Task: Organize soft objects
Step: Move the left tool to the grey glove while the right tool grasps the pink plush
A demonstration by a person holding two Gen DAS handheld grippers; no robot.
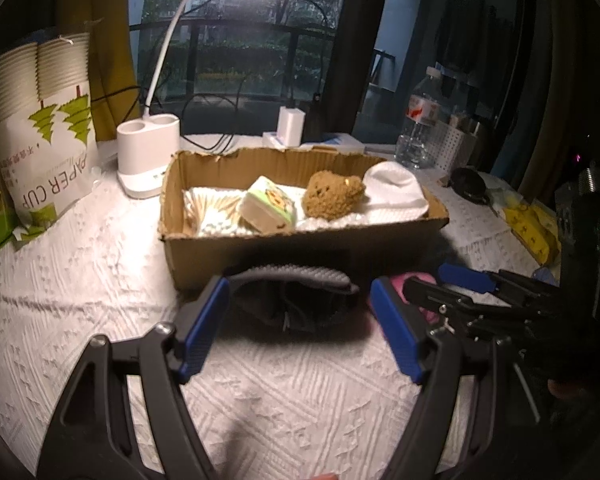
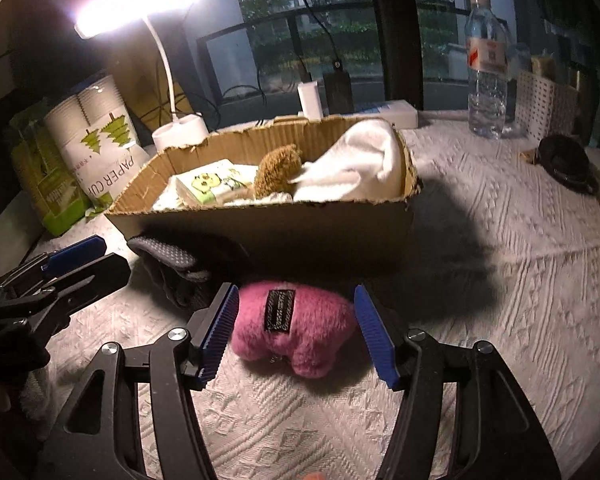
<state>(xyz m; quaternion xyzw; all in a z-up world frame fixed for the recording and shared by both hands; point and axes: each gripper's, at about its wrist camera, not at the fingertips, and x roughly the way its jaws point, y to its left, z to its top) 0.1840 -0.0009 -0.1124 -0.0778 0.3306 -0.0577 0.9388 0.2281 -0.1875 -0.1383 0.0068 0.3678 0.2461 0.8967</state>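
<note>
Blue-padded fingers of the right gripper stand apart on either side of a pink plush toy lying on the desk; a gap shows at the right pad, so nothing is clamped, though the left pad may brush the fur (hard to tell). Just to its left, the left gripper has its fingers spread wide around a dark grey fabric item, pads clear of it. Both soft things rest on the white textured cloth, close against the front wall of a cardboard box. Inside the box sit a brown teddy, a white cloth and a green tissue pack.
</note>
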